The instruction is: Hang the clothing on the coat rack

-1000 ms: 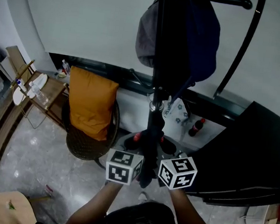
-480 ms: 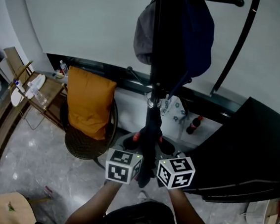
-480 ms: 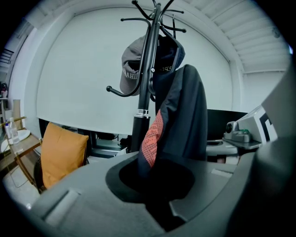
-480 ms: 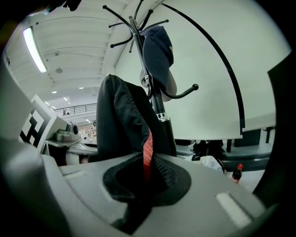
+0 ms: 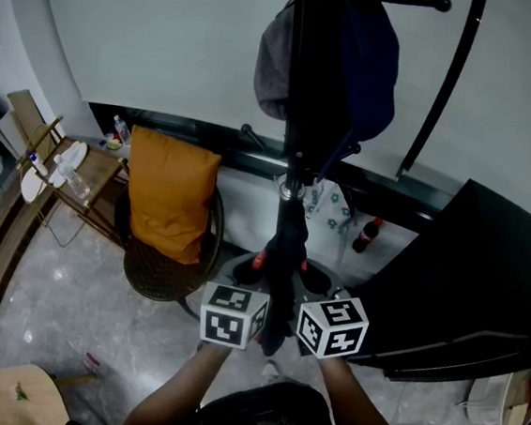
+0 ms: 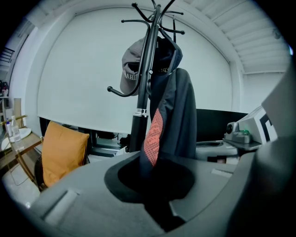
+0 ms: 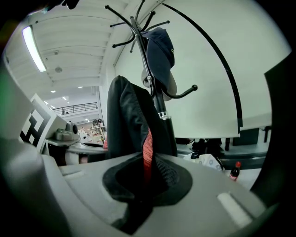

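A black coat rack (image 5: 302,88) stands straight ahead, with a grey cap (image 5: 274,57) and a dark garment (image 5: 371,62) on its hooks. A dark jacket (image 5: 284,256) with a red lining (image 6: 152,134) hangs along the pole from a hook. Its lower part runs down between my two grippers. My left gripper (image 5: 236,315) and right gripper (image 5: 333,325) sit side by side low in the head view. In the left gripper view the left gripper (image 6: 157,185) is shut on the jacket's fabric. The right gripper (image 7: 143,185) is likewise shut on the jacket (image 7: 129,120).
An orange cushion (image 5: 169,192) leans in a round wicker chair (image 5: 159,281) left of the rack. A small table (image 5: 72,172) with bottles stands further left. A cola bottle (image 5: 367,234) is on the floor, a black desk (image 5: 465,284) at right, a curved black pole (image 5: 444,84) behind.
Hardly anything: the head view has drifted slightly, and both grippers stay shut on the jacket in nearly the same place.
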### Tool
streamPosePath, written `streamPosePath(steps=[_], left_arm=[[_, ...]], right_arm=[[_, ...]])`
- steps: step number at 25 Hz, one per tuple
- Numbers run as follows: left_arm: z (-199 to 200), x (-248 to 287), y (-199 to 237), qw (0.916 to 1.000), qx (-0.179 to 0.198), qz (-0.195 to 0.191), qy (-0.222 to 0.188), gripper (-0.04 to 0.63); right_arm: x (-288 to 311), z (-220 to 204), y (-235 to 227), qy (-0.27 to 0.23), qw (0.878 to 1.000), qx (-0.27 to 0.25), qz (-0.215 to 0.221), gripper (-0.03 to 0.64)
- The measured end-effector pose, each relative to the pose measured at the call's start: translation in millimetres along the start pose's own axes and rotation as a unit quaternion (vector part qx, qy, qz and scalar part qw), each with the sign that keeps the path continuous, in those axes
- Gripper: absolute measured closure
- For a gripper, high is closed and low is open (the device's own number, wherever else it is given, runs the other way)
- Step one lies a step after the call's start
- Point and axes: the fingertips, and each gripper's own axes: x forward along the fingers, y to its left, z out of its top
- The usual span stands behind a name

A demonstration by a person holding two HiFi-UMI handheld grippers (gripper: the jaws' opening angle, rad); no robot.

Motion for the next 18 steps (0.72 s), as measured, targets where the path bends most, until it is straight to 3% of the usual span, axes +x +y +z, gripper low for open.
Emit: streamPosePath(steps=[18], left_arm=[[-4, -22, -14, 1.0, -0.006, -0.003, -0.004, 0.557]], right_arm=[[-19, -2, 11, -0.005, 1.0, 0.001, -0.005, 0.566]])
